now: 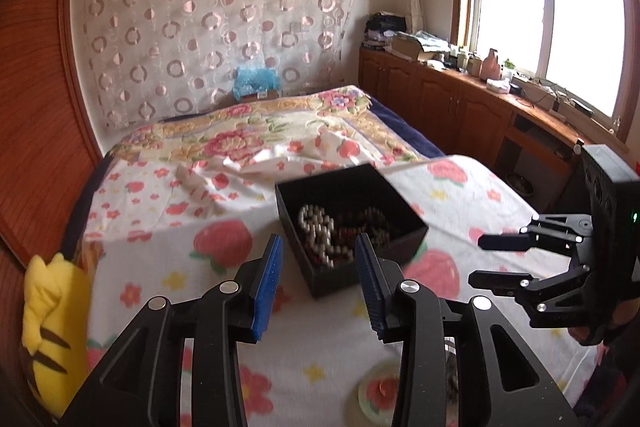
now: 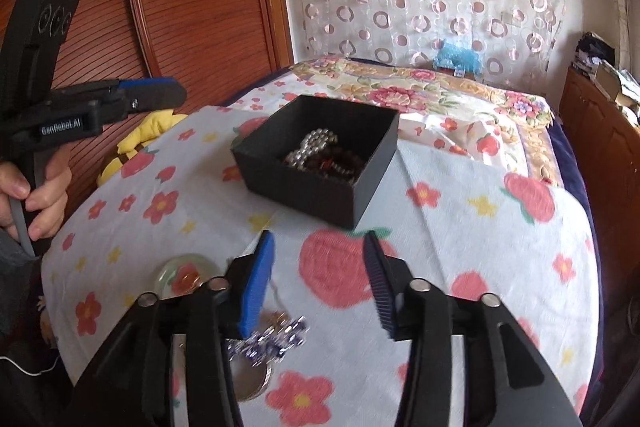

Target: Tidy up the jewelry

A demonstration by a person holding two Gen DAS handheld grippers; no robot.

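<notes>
A black open box [image 1: 404, 217] sits on the flowered cloth and holds a pearl string [image 1: 320, 227] and dark beads [image 1: 370, 219]. It also shows in the right wrist view [image 2: 320, 191]. My left gripper [image 1: 318, 269] is open and empty, just in front of the box. My right gripper [image 2: 320, 281] is open and empty, above the cloth short of the box. A sparkly blue-and-silver piece [image 2: 276, 341] and a metal bangle [image 2: 256, 381] lie under its left finger. A pale jade bangle [image 2: 182, 273] lies left of it.
The cloth covers a table [image 2: 460, 247] in front of a bed [image 1: 280, 123]. A yellow plush toy [image 1: 52, 311] hangs at the table's left edge. A wooden wardrobe [image 2: 180, 7] stands left; cabinets [image 1: 440, 99] under the window stand right.
</notes>
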